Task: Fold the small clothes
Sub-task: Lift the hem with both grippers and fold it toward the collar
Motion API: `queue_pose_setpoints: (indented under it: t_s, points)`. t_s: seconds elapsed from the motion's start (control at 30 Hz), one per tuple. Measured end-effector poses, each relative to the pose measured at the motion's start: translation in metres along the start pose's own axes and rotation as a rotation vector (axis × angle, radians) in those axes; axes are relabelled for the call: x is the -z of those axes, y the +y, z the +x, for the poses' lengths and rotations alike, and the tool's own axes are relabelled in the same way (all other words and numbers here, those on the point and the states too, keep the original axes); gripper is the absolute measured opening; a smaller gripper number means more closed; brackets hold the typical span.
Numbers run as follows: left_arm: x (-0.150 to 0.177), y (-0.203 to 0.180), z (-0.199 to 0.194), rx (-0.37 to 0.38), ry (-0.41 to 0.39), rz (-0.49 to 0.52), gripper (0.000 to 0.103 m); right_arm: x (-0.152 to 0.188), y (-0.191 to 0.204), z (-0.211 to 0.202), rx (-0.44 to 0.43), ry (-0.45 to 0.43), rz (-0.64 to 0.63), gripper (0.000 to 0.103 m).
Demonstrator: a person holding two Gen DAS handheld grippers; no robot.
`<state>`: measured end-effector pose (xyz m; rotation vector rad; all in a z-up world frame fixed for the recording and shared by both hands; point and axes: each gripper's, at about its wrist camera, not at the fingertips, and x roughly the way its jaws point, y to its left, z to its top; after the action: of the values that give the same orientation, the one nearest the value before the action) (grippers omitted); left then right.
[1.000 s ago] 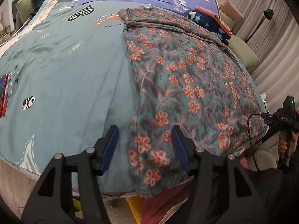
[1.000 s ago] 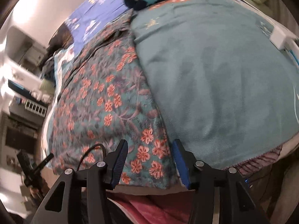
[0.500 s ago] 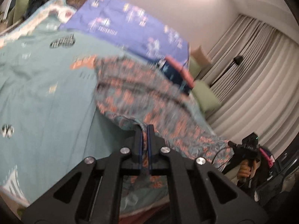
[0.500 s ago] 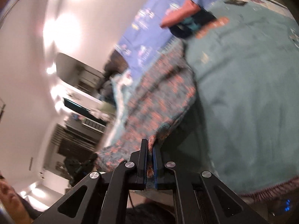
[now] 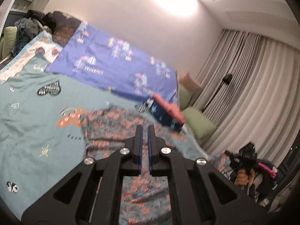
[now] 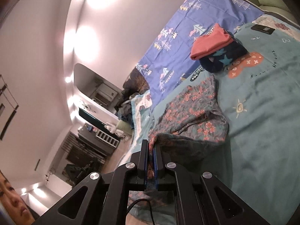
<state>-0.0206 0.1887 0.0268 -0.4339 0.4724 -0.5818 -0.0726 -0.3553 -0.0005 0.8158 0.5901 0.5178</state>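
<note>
A teal floral garment (image 5: 116,129) with orange flowers lies on the teal bedspread (image 5: 28,123), its near hem lifted off the bed. My left gripper (image 5: 145,129) is shut on one corner of that hem, the cloth hanging under the jaws. In the right wrist view the same floral garment (image 6: 189,108) rises in a fold toward my right gripper (image 6: 151,143), which is shut on the other corner. The far part of the garment still rests flat on the bed.
A folded stack, a coral piece (image 6: 210,41) on a navy star-print one (image 6: 223,58), sits at the far end near a purple sheet (image 5: 120,65). A phone (image 6: 263,29) lies beyond it. Green pillows (image 5: 198,123), curtains (image 5: 253,97) and a person's hand (image 5: 242,176) stand to the right.
Both grippers went from open over the garment's near hem to shut on it. Both then rose and tipped up, lifting the hem off the bed.
</note>
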Motion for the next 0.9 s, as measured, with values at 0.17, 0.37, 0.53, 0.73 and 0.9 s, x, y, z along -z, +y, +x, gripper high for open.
queue_pose_setpoints:
  t_s: [0.17, 0.37, 0.53, 0.73, 0.9]
  points:
    - [0.051, 0.014, 0.019, -0.128, 0.228, 0.01, 0.039, 0.009, -0.012, 0.011, 0.1, 0.042, -0.014, 0.004]
    - [0.118, 0.05, 0.032, -0.187, 0.475, -0.166, 0.062, 0.016, -0.04, 0.013, 0.136, 0.063, 0.061, 0.005]
    - [0.135, 0.045, 0.025, -0.064, 0.489, -0.235, 0.062, 0.019, -0.04, 0.013, 0.138, 0.067, 0.061, 0.005]
    - [0.129, 0.005, 0.037, 0.005, 0.526, -0.075, 0.006, 0.021, -0.036, 0.012, 0.142, 0.063, 0.053, 0.005]
    - [0.075, -0.008, 0.03, 0.044, 0.333, -0.025, 0.006, 0.009, -0.033, 0.013, 0.116, 0.04, 0.059, 0.005]
